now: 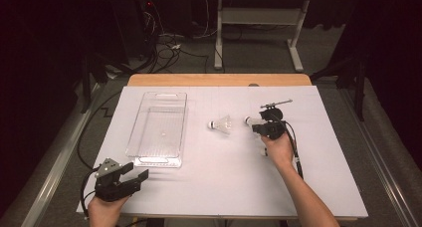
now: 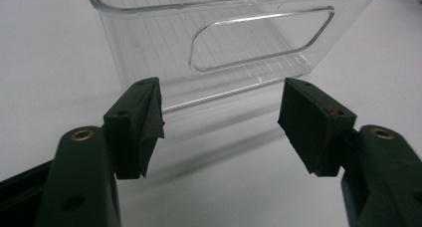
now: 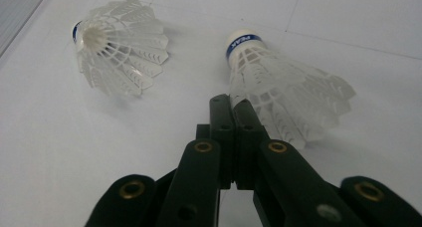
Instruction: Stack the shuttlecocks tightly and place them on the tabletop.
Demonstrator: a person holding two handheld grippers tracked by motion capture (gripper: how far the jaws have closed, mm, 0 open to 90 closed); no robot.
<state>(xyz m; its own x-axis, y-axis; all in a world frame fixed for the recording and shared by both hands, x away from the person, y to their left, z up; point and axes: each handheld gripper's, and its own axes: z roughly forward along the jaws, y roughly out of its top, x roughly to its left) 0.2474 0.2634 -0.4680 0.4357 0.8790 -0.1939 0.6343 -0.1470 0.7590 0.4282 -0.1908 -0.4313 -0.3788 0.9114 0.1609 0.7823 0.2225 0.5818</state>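
Right tongs (image 3: 233,103) pinch shuttlecock (image 3: 283,87) skirt; left tongs (image 2: 219,122) gape.

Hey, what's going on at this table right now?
A person works with tongs in each hand on a white table. The right tongs are shut on the skirt edge of the near shuttlecock, which lies on its side. A second shuttlecock lies loose between it and a clear bin. The left tongs wait open just in front of the bin's handle end, holding nothing.
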